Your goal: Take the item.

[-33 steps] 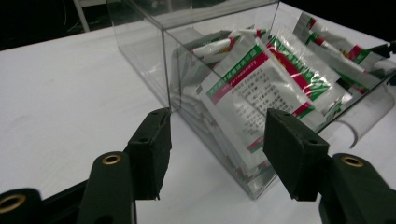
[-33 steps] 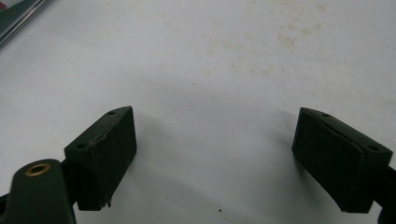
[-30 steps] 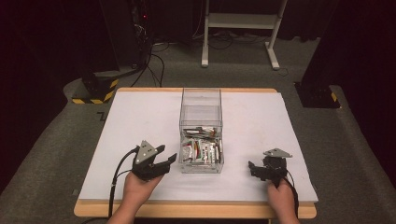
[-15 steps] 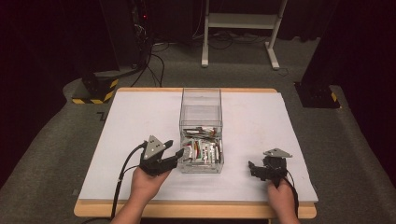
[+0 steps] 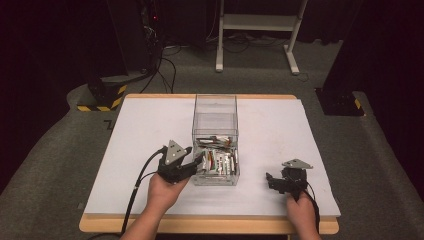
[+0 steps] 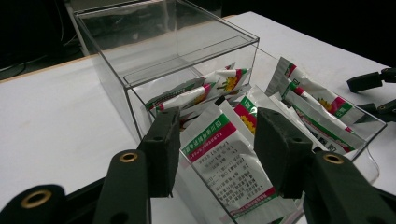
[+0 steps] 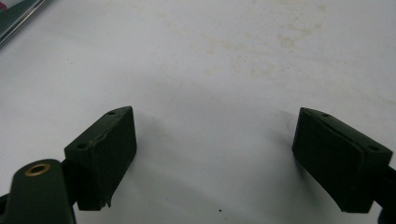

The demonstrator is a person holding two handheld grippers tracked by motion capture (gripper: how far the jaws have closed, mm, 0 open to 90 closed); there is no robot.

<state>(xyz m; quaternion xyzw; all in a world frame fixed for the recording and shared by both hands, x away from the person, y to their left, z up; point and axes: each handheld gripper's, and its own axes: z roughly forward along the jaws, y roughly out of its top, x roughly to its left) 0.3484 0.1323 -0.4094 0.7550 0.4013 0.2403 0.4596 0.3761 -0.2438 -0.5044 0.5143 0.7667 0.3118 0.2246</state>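
Observation:
A clear plastic box [image 5: 215, 117] stands mid-table, its front tray [image 5: 235, 175] holding several white sachets with green and red bands [image 5: 220, 161]. My left gripper [image 5: 196, 161] is at the tray's left front corner. In the left gripper view its jaws [image 6: 218, 126] stand apart on either side of one upright sachet [image 6: 224, 158]. They have just been closing, and the pads do not visibly press on the sachet. My right gripper [image 5: 272, 181] rests on the white table to the right of the box, open [image 7: 215, 140] over bare surface.
The white table top [image 5: 150, 130] has bare room left and right of the box. The right gripper's jaw tips [image 6: 369, 81] show past the tray in the left gripper view. Cables, a white stand [image 5: 255, 22] and a striped block [image 5: 102, 97] lie on the floor beyond.
My left gripper has moved right, up to the tray's corner, and its jaws have narrowed. The right gripper has stayed in place.

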